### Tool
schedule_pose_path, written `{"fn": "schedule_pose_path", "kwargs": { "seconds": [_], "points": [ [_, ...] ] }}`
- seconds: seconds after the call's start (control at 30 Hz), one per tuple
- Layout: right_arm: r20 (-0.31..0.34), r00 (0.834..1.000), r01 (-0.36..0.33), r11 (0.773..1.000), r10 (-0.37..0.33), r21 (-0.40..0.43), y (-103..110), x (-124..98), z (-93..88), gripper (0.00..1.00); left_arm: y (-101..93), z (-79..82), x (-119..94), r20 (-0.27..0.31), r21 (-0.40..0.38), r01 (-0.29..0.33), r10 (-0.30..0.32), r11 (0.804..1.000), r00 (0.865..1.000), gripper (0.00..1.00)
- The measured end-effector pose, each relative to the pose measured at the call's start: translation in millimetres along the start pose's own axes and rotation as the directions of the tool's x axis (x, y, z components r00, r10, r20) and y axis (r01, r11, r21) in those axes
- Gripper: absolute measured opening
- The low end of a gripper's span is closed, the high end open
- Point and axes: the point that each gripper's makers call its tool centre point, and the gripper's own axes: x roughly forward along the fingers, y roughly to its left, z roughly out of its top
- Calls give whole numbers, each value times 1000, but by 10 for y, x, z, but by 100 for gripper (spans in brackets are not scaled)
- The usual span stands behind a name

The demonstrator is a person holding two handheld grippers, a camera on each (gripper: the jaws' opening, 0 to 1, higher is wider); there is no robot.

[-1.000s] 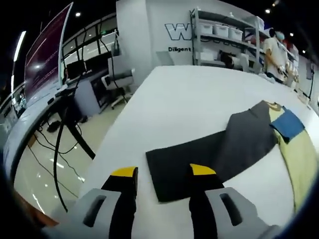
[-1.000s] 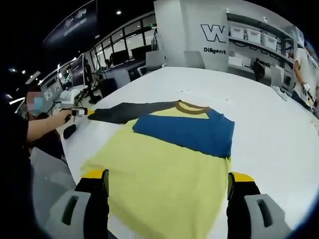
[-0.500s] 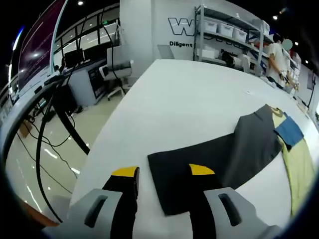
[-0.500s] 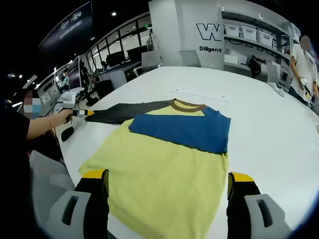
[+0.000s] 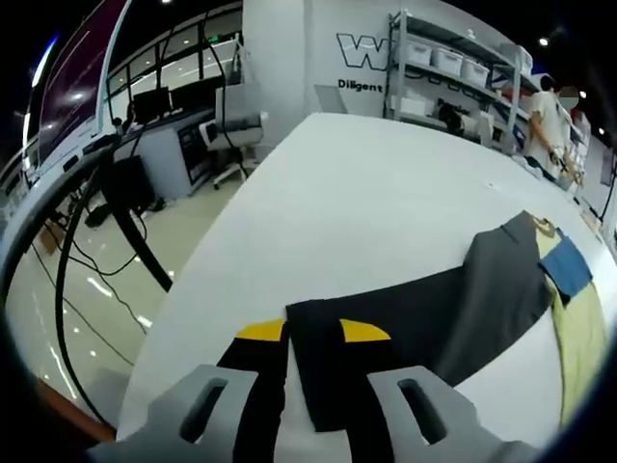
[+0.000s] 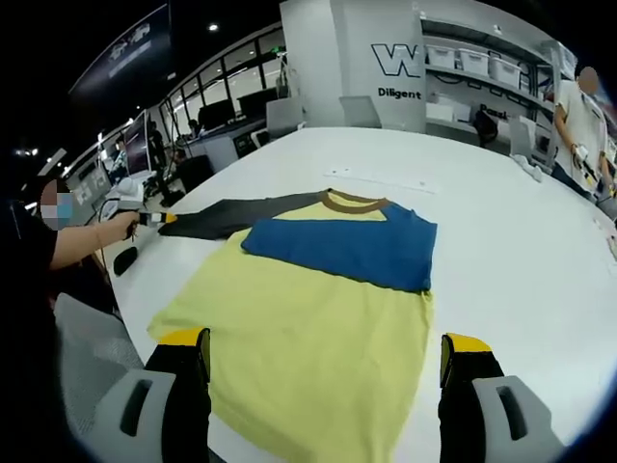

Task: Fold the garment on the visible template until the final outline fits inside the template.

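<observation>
A long-sleeved shirt lies flat on the white table: yellow body, brown collar, a blue sleeve folded across the chest, and a dark grey sleeve stretched out sideways. In the left gripper view the grey sleeve runs toward me, and its cuff corner lies between the jaws of my left gripper, which stand narrowly apart around it. The left gripper also shows at the sleeve's end, held by a person's hand. My right gripper is wide open over the shirt's hem, its fingers either side of the yellow body.
The table edge drops off just left of the cuff, with floor, cables and desks beyond. A thin pale strip lies on the table past the collar. Shelves with bins and a standing person are far behind.
My left gripper's jaws have drawn closer together around the grey sleeve's cuff, and it has dropped lower toward the table. The right gripper's view barely shifts; it stays wide open.
</observation>
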Motion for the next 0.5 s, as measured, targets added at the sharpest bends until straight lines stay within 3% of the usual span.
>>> {"fn": "schedule_pose_path", "kwargs": {
  "seconds": [0.2, 0.3, 0.5],
  "points": [
    [-2, 1000, 6, 1000, -6, -2, -10, -11, -4, 99, 35, 7, 37, 8, 22, -22, 22, 1000, 1000, 9],
    [-5, 1000, 9, 1000, -9, -7, -8, -14, -14, 99, 32, 2, 34, 11, 26, -36, 36, 999, 999, 2],
    [-5, 1000, 12, 1000, -12, -6, -8, -20, -28, 99, 9, 6, 12, 13, 30, -44, 44, 999, 999, 2]
  ]
}}
